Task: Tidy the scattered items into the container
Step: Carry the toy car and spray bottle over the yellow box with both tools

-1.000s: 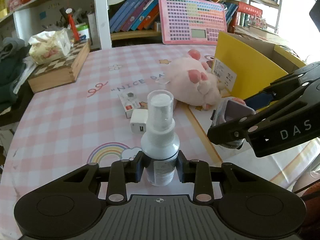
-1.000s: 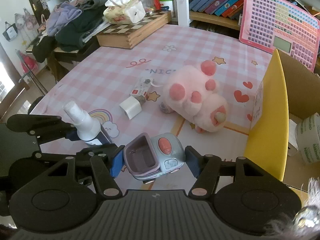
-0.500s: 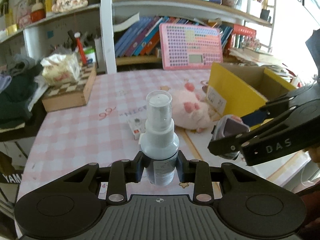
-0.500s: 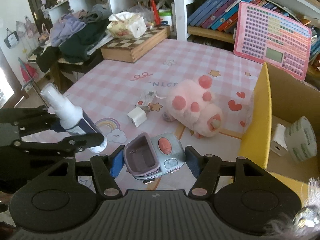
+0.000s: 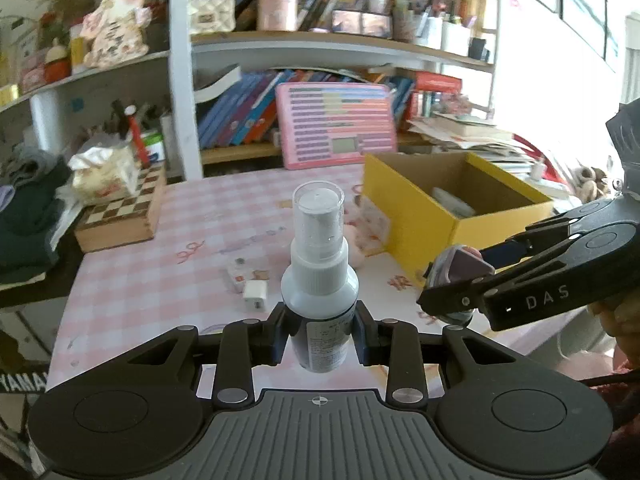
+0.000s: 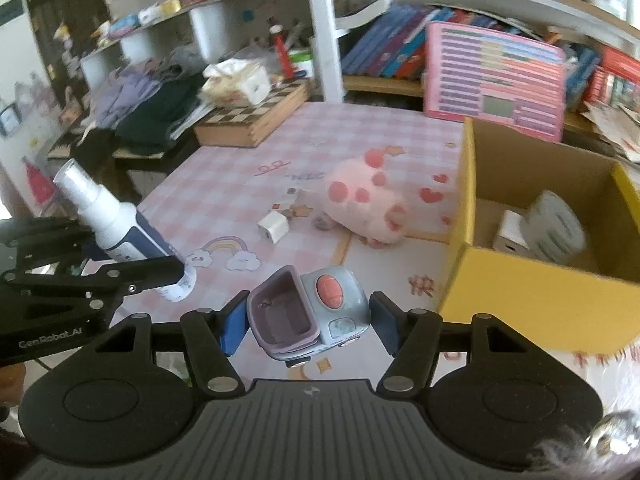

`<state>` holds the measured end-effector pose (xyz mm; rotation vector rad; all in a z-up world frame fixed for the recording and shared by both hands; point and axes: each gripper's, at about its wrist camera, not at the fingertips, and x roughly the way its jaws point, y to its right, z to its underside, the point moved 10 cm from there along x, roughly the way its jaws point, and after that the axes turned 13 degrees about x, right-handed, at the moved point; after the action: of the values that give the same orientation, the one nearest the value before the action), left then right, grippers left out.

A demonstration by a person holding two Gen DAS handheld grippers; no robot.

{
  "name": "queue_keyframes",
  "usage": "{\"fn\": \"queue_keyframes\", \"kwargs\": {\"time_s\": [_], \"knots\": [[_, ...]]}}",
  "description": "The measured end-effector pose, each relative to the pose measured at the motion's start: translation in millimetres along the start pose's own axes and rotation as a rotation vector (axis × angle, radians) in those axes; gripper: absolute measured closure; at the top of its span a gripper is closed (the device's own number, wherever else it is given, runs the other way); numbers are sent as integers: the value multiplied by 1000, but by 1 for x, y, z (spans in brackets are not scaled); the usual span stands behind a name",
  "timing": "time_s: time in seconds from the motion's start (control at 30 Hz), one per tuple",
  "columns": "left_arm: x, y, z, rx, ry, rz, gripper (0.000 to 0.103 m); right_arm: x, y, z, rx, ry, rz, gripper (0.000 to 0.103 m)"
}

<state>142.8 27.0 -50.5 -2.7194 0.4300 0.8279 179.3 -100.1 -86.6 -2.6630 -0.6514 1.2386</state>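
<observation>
Above the counter [image 6: 224, 184]: both loads held clear of it
Left gripper [image 5: 320, 336]: jaws closed on upright spray bottle [image 5: 319, 264]
Right gripper [image 6: 308, 320]: jaws clamped on toy car [image 6: 308, 312]
Yellow box [image 6: 532, 292]: open-topped, ahead and right of both grippers; nearer the right one
Left behind: pink plush [image 6: 368, 208], white charger [image 6: 273, 227]

Pink-and-white checked tablecloth [image 6: 240, 168], yellow box [image 6: 532, 296] with brown inside, pink plush toy [image 6: 364, 204], grey-blue toy car [image 6: 316, 312] with red button, white spray bottle [image 5: 319, 256], brown-and-cream checkerboard [image 5: 120, 216]
</observation>
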Motion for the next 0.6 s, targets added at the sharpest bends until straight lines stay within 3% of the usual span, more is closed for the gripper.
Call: {"fn": "queue_keyframes", "kwargs": {"time_s": [0.6], "knots": [[-1,71,-19,106,67,172,71,-55,50,34,120,63,140,42]]}}
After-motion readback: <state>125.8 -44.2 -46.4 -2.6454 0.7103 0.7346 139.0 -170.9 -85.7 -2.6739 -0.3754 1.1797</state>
